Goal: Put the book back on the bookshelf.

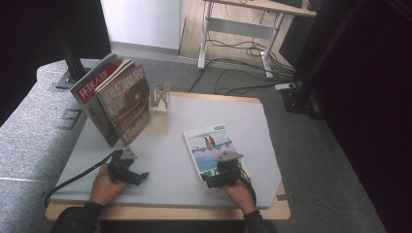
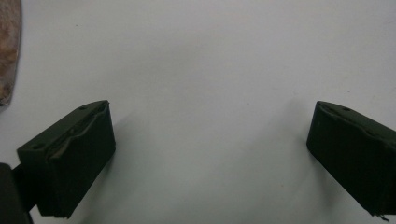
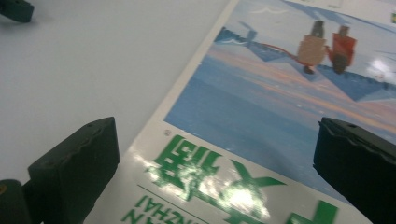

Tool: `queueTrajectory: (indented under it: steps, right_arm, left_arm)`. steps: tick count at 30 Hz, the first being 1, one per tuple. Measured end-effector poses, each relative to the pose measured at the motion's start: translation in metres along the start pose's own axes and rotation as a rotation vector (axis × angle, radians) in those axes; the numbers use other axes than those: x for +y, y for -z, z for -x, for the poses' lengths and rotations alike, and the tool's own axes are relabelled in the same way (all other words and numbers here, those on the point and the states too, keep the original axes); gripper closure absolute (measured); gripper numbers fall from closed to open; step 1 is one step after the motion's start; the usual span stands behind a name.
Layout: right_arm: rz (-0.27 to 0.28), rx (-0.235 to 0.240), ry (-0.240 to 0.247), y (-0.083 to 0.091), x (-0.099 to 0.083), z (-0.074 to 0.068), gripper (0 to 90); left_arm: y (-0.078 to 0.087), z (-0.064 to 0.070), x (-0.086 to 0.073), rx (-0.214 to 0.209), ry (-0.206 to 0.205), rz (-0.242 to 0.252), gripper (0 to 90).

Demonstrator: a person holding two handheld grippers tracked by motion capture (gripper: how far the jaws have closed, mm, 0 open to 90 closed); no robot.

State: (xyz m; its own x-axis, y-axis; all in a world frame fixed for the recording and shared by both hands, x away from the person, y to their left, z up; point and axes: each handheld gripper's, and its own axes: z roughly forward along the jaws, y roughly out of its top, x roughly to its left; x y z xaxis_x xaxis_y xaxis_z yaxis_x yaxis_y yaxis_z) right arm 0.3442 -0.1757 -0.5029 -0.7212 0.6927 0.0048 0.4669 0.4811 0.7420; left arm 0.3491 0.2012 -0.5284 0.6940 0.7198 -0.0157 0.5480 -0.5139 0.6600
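Magazine [image 1: 210, 145] flat, long axis near-far.

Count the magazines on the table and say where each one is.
3. One magazine lies flat under the right gripper; two magazines stand propped at the back left. More may hide behind.

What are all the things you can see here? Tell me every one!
Flat magazine: one, blue and white cover with green letters, lying on the table's right half, under the right gripper.
Standing magazines: two, reddish covers, upright at the table's back left.
Stand: one, pale, just right of the standing magazines.
Table: one, white top with wooden edge.
Desk: one, wooden with white legs, on the floor behind.
Cables: several, black, on the floor.
Left gripper: black, open, over bare table.
Right gripper: black, open, over the flat magazine.
Hands: two, at the table's near edge.
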Motion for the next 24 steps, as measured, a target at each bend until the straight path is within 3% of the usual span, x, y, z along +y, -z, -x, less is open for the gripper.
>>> queueTrajectory:
  steps: [11,18,24]
  right_arm:
    - [-0.030,0.026,0.053,-0.015,0.004,-0.022,0.9]
    - [-0.073,-0.027,0.101,-0.023,0.000,-0.028,3.2]
    - [-0.074,-0.076,0.083,-0.018,-0.005,-0.021,4.0]
  left_arm:
    - [0.000,0.000,0.000,0.000,0.000,0.000,0.7]
    - [0.000,0.000,0.000,0.000,0.000,0.000,0.7]
    - [0.000,0.000,0.000,0.001,0.001,0.000,0.8]
